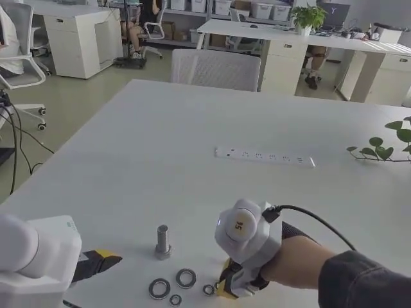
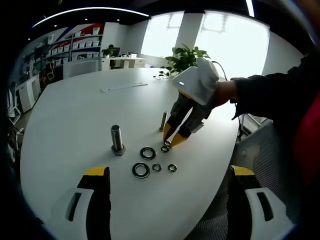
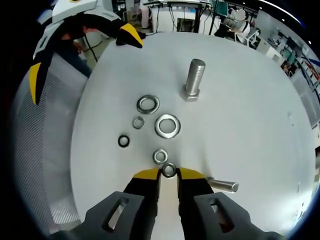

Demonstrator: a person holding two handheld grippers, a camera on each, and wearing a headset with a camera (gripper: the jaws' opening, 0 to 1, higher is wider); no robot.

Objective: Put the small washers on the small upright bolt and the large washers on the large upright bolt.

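Right hand-held gripper (image 3: 169,174) is down at the white worktop (image 1: 192,128), its yellow-tipped jaws drawn in to a narrow gap with one small washer (image 3: 169,170) pinched between the tips. That washer is well apart from the large upright bolt (image 3: 193,79), on the far side of the loose washers from it. The large upright bolt stands on its head on the worktop with nothing on its shank. Two large washers (image 3: 167,126) lie flat near the bolt's foot, close to each other but not touching. Three more small washers (image 3: 138,122) lie flat a little farther from the bolt than the large ones, scattered between it and the right hand-held gripper. The small upright bolt (image 2: 163,121) stands well apart from the large bolt, just beside the right hand-held gripper and partly hidden behind it in the left gripper view. Left hand-held gripper (image 2: 168,175) is held off the large bolt on the side facing the washers, jaws spread wide and empty.
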